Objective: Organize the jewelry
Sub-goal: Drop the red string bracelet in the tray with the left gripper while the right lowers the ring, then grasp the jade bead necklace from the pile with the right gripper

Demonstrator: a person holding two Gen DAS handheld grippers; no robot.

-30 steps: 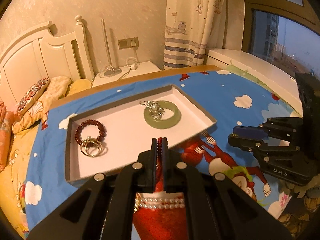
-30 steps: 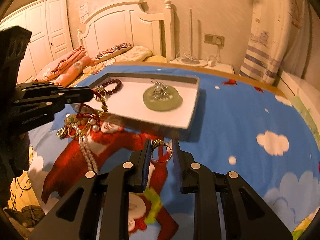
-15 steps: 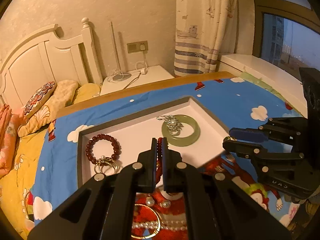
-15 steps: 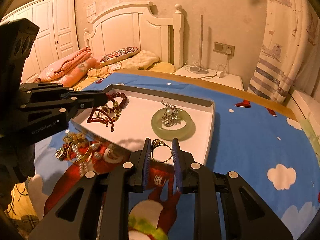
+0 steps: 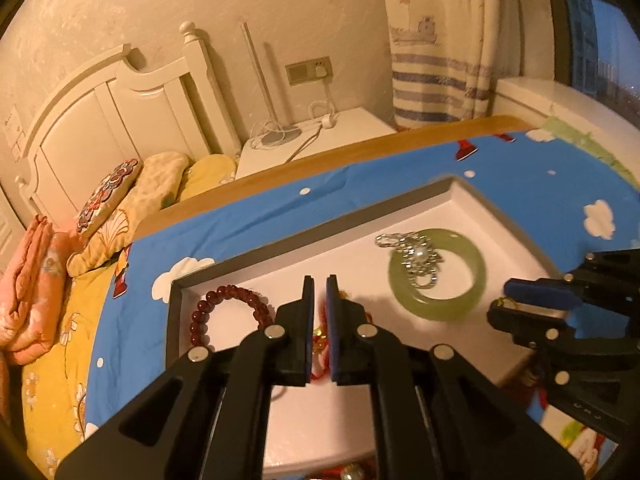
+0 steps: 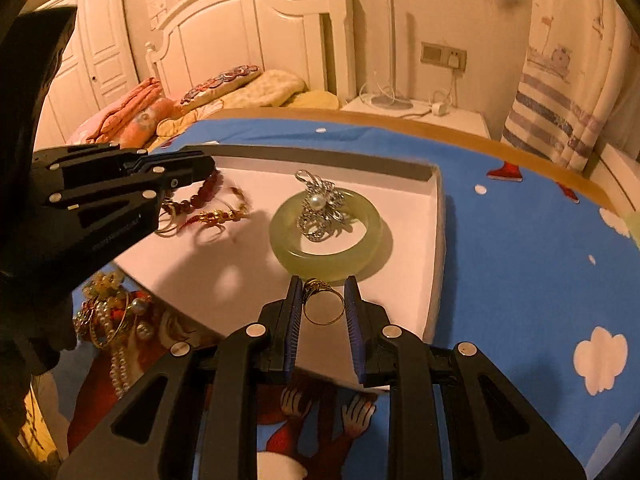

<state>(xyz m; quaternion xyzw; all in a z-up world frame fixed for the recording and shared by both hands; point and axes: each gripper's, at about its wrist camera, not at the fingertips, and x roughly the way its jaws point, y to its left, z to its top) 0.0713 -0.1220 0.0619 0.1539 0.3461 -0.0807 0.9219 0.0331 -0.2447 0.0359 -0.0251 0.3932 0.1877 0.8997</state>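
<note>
A shallow white tray with a dark grey rim lies on a blue cartoon-printed bed sheet. Both grippers are over it.

The right gripper holds a thin gold ring with a small ornament on top between its two blue-padded fingers. The jaws stand only a little apart, as wide as the ring, and the pads press on it from both sides. The ring hangs above the near part of the tray, just in front of a pale green jade bangle. On this bangle rests a silver brooch with a pearl.

The left gripper is over the left part of the tray. Its jaws are almost closed, with a narrow gap, and a red cord bracelet with gold charms lies below them on the tray floor; I cannot tell if the pads touch it. Just beside it are a dark red bead bracelet and some thin metal rings, partly hidden.

Outside the tray, on the sheet, a pile of pearl strands and gold pieces lies near its left corner.
</note>
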